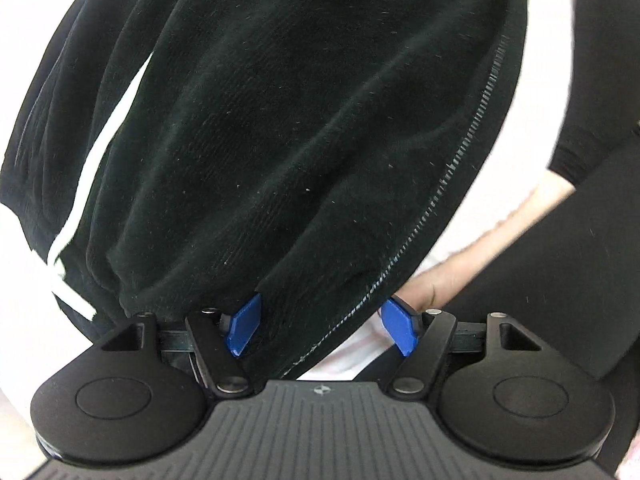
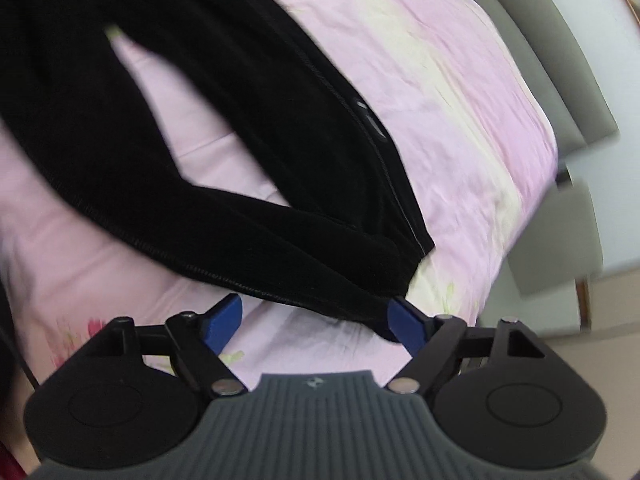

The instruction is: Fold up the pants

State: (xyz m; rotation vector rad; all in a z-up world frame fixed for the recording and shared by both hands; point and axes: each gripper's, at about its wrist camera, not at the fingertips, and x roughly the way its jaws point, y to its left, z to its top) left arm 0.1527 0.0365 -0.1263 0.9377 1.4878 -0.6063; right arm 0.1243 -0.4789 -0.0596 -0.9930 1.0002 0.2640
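Black pants (image 1: 280, 120) with a white side stripe (image 1: 108, 140) and a stitched seam fill the left wrist view and lie just under my left gripper (image 1: 322, 330). Its blue pads (image 1: 244, 330) stand wide apart: the hem lies between them against the left pad, and the right pad is clear over the white sheet. In the right wrist view the pants (image 2: 248, 128) lie doubled over on a pink sheet (image 2: 460, 120), with a gap of sheet between the two legs. My right gripper (image 2: 316, 322) is open, and the leg's end lies beside its right pad (image 2: 408, 324).
A person's bare forearm (image 1: 488, 240) with a black sleeve (image 1: 592, 148) reaches in at the right of the left wrist view. The bed's edge and a grey frame (image 2: 560, 60) run along the right. A thin black cable (image 2: 16, 356) hangs at the lower left.
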